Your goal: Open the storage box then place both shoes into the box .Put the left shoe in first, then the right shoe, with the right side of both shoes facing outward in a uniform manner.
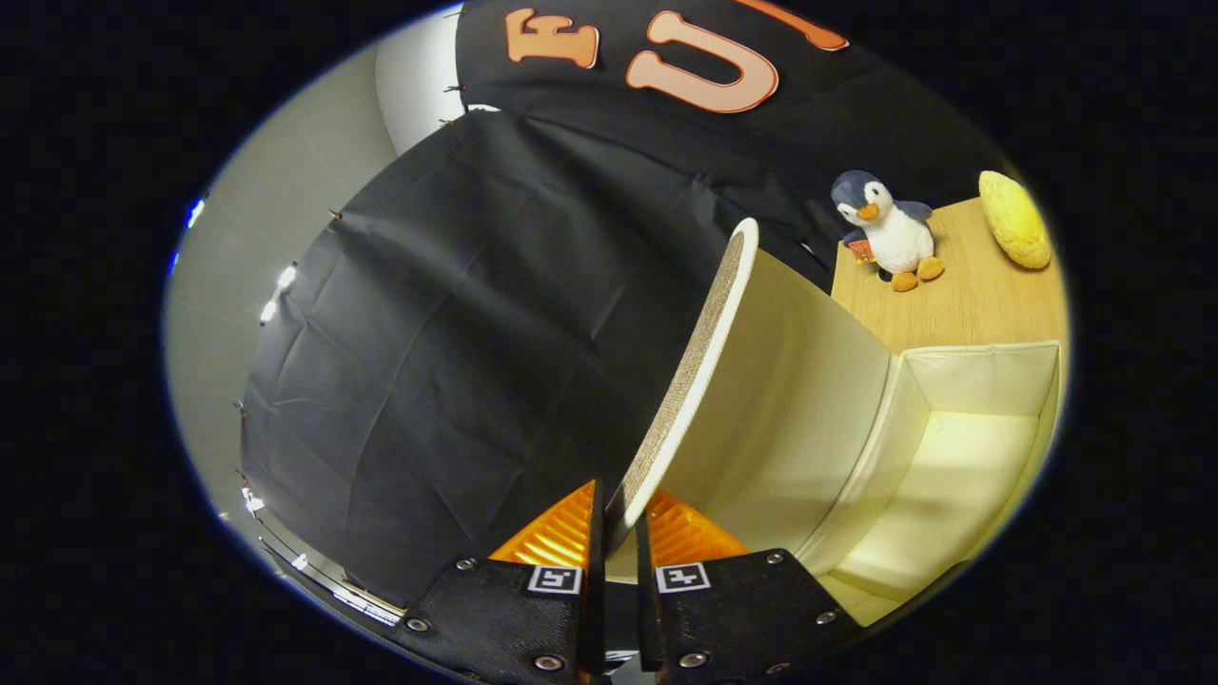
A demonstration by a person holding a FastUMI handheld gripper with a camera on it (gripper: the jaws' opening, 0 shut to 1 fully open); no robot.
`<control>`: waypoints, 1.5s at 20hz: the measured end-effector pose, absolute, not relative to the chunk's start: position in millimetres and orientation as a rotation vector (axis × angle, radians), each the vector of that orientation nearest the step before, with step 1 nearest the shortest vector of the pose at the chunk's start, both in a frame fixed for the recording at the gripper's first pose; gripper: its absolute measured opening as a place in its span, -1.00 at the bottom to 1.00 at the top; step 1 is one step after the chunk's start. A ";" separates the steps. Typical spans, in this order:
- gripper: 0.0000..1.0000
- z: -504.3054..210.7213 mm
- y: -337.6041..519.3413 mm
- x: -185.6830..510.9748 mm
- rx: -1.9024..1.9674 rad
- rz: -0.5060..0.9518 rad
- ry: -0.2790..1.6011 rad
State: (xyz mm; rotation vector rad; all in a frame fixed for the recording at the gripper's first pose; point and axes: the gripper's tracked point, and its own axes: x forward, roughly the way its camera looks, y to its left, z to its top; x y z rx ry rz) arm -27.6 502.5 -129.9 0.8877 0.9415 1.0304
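Note:
My gripper (618, 518) is shut on the edge of the storage box's lid (699, 366), a cream panel with a woven outer face and a pale rim. The lid stands swung up, rising away from the fingers. To its right the cream fabric box (980, 381) is open, and its pale inside is bare where I can see it. The lid's lower edge sits pinched between the two fingers.
Behind the box is a wooden top (961, 295) with a plush penguin (890, 233) and a yellow round cushion-like thing (1015, 219). A black cloth wall hangs on the left and behind, with a pale wall beyond it.

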 end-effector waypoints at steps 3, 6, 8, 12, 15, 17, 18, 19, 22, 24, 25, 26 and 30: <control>-0.62 -131.5 515.1 -26.9 0.866 1.015 0.927; -0.17 -141.8 514.1 -26.2 0.818 0.985 0.937; 0.33 -146.4 503.8 -24.4 0.781 0.969 0.922; 0.77 -166.3 462.4 -16.3 0.639 0.874 0.850; 0.87 -193.3 411.2 -10.4 0.508 0.773 0.803; 0.90 -207.1 376.8 -10.0 0.453 0.714 0.787; 0.90 -214.3 359.4 -8.1 0.434 0.684 0.783; 0.91 -221.9 341.2 -7.2 0.416 0.653 0.782; 0.91 -250.3 285.8 -9.5 0.369 0.551 0.806; 0.91 -275.1 248.8 -15.9 0.356 0.483 0.841; 0.92 -288.9 229.6 -21.3 0.353 0.449 0.863; 0.92 -300.2 210.9 -25.0 0.352 0.411 0.885; 0.92 -345.4 141.8 -46.5 0.332 0.274 0.964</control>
